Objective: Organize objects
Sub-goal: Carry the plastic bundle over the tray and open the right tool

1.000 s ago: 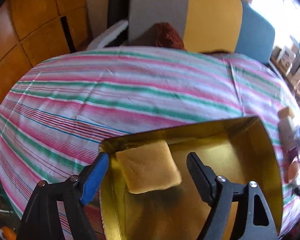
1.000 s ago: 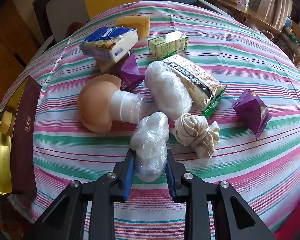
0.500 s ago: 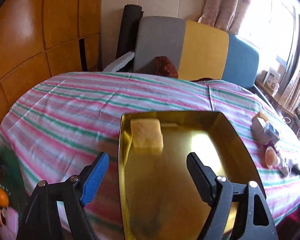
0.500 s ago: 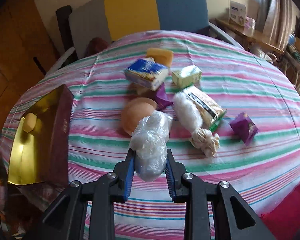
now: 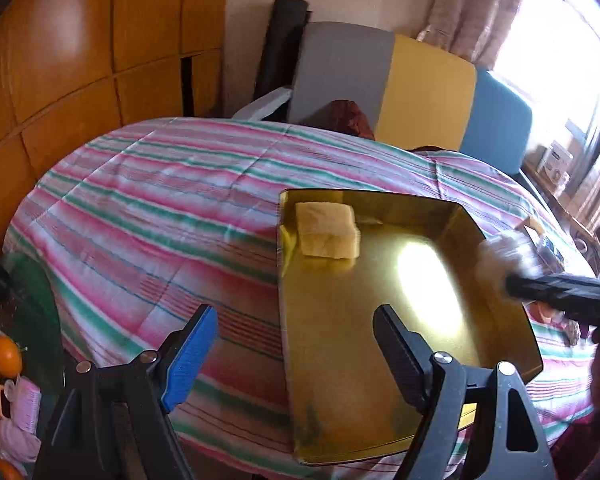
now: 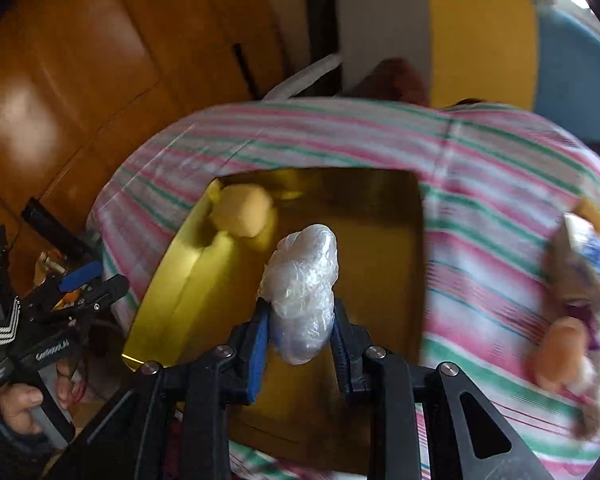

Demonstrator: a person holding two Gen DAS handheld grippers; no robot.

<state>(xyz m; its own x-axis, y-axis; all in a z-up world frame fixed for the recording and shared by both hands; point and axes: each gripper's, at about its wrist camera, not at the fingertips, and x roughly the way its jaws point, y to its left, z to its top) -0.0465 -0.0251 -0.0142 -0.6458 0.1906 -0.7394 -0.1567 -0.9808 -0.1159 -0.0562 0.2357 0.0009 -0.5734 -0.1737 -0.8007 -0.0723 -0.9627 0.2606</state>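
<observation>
One plastic-wrapped bundle [image 6: 302,290] sits pinched at its lower half in the right tongs [image 6: 300,338], above the gold tray [image 6: 380,264] holding a yellow sponge [image 6: 242,214]. It looks light, soft and slippery (squeeze mid-body). Left tongs [image 5: 296,354] gape empty, near the tray's left edge.

1. The gold tray [image 5: 380,360] looks like glossy metal or foil card, mirror-smooth, with a bright glare.
2. The striped cloth [image 5: 160,208] over the desk is matt woven fabric, softly creased.
3. The sponge [image 5: 328,230] is porous and matt.
4. The plastic-wrapped bundle [image 6: 304,288] is crinkled, shiny film.
5. The wall panels [image 5: 60,40] are polished wood.
</observation>
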